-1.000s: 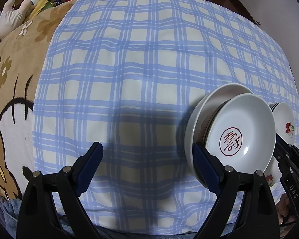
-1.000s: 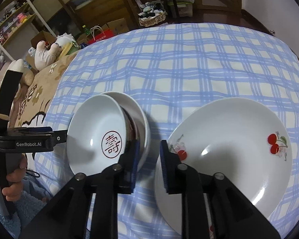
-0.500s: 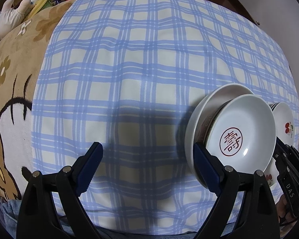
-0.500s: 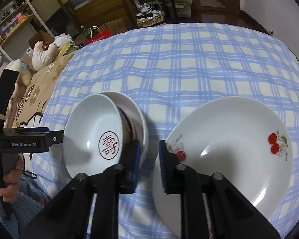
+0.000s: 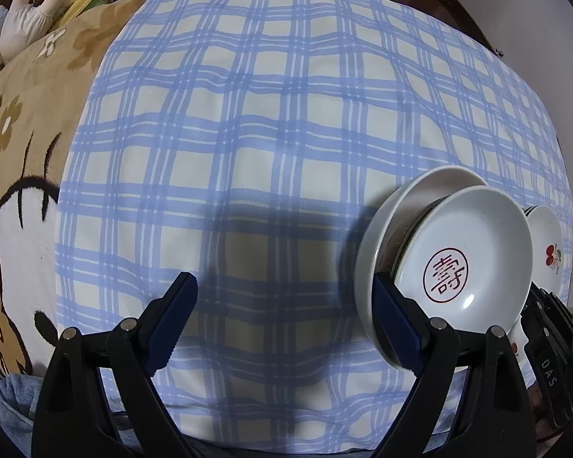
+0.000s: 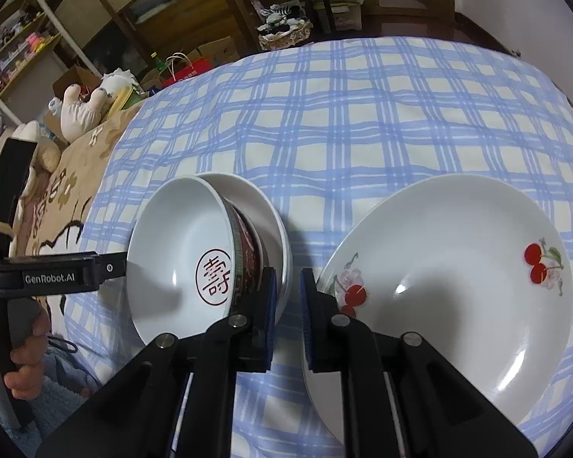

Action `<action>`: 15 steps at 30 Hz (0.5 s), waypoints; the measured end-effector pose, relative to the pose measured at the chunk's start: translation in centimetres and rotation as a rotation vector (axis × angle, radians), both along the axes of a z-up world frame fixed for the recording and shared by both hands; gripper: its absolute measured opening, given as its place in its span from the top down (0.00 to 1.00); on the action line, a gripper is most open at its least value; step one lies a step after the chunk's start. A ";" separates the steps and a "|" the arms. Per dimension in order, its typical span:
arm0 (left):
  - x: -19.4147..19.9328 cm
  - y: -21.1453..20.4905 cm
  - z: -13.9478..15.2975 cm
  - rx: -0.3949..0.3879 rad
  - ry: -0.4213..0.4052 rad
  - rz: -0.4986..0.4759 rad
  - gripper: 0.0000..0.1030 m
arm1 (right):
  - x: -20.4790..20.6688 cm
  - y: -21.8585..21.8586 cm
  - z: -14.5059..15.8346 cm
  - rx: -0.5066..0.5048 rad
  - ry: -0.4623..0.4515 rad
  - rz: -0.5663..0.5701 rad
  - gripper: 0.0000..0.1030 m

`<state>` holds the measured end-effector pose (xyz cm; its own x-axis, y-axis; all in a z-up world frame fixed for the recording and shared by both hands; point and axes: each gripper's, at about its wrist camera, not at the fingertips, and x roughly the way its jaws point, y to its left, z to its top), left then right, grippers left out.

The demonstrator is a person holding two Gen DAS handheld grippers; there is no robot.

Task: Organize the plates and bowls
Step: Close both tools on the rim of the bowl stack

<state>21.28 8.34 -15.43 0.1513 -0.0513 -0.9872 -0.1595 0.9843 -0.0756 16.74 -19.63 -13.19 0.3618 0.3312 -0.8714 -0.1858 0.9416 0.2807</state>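
Observation:
A white bowl with a red character [image 5: 462, 252] [image 6: 179, 252] leans tilted in a small white plate [image 5: 431, 187] [image 6: 263, 210] on the checked cloth. To its right lies a large white cherry plate [image 6: 458, 267] [image 5: 546, 236]. My right gripper [image 6: 288, 274] hovers between the two. Its jaws are closing, with only a narrow gap left. That gap shows cloth and the small plate's rim edge, and no pad visibly presses anything. My left gripper [image 5: 282, 286] points down over bare cloth, open wide and holding nothing. Its right finger overlaps the small plate's rim in the left wrist view.
The blue checked tablecloth [image 5: 286, 114] stretches far and left of the dishes. A tan flowered blanket [image 5: 26, 114] and plush toys [image 6: 80, 114] lie off the left edge. A hand [image 6: 19, 362] holds the left gripper's black body [image 6: 49, 276]. Shelves and boxes stand behind.
The right gripper's jaws have drawn closer together. Both hands and the dishes have stayed where they were.

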 end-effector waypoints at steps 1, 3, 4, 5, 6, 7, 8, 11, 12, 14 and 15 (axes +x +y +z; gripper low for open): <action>0.0 0.0 0.0 0.001 -0.002 -0.003 0.14 | 0.0 0.0 -0.1 0.003 0.000 -0.001 0.87; 0.0 -0.1 0.1 -0.017 -0.007 -0.007 0.22 | 0.0 0.0 -0.1 0.000 -0.002 0.002 0.87; 0.0 -0.3 0.2 -0.032 -0.008 -0.008 0.25 | 0.0 0.1 -0.2 -0.003 -0.002 0.005 0.87; -0.1 -0.2 0.2 -0.054 -0.009 -0.007 0.31 | 0.0 0.0 -0.2 -0.003 -0.002 0.003 0.87; 0.0 -0.3 0.3 -0.065 -0.008 -0.005 0.33 | -0.1 0.0 -0.2 0.001 -0.001 0.000 0.87; 0.0 -0.4 0.4 -0.071 -0.008 -0.002 0.33 | -0.1 0.0 -0.2 0.005 0.001 -0.004 0.87; -0.1 -0.5 0.5 -0.074 -0.008 0.000 0.33 | -0.1 0.0 -0.3 0.006 0.001 -0.005 0.87; -0.1 -0.4 0.4 -0.080 -0.010 0.006 0.33 | -0.1 -0.1 -0.3 0.009 0.001 -0.011 0.88; -0.2 -0.3 0.5 -0.081 -0.012 0.005 0.35 | -0.1 -0.2 -0.3 0.012 0.002 -0.016 0.88; -0.2 -0.3 0.6 -0.087 -0.016 -0.003 0.40 | -0.1 -0.1 -0.3 0.013 0.000 -0.020 0.88; -0.1 -0.4 0.5 -0.092 -0.017 -0.005 0.46 | -0.1 0.0 -0.3 0.010 -0.001 -0.017 0.88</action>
<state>21.16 7.97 -14.90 0.1673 -0.1422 -0.9756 -0.1521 0.9740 -0.1680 16.61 -19.66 -13.47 0.3680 0.3336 -0.8679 -0.1701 0.9418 0.2899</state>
